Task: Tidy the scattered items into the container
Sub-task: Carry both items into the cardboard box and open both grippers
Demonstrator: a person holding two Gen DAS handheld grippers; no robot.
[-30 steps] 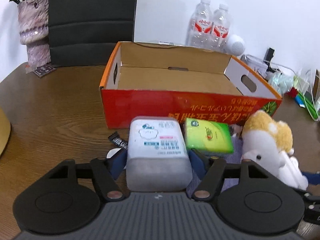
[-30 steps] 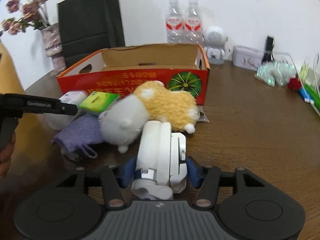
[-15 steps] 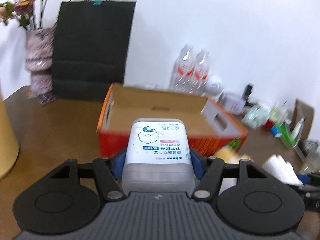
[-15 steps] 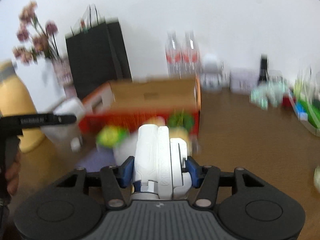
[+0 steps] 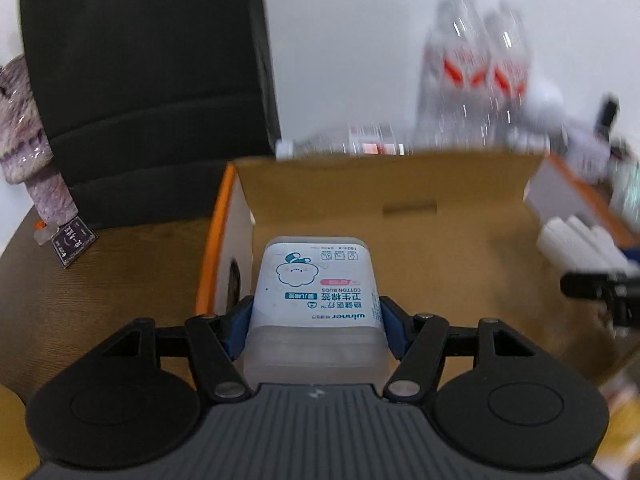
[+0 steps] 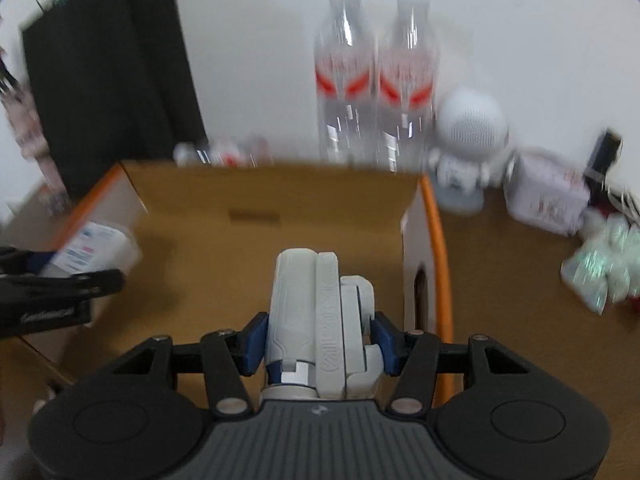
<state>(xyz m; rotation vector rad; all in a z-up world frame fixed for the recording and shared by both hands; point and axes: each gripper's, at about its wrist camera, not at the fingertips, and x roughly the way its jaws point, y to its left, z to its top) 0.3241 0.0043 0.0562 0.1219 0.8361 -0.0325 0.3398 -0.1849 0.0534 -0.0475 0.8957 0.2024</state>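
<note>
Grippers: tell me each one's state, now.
Left gripper: closed on the cotton bud box, over the cardboard box.
Right gripper: closed on the white folded gadget.

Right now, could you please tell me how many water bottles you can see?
3: two upright bottles stand side by side behind the cardboard box; a third lies behind its left rear corner. Others may be hidden.

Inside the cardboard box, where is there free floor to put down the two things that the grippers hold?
The cardboard box floor looks bare between its back wall and the held cotton buds box and white folded gadget. Behind the box it is crowded: water bottles, a white speaker figure.
</note>
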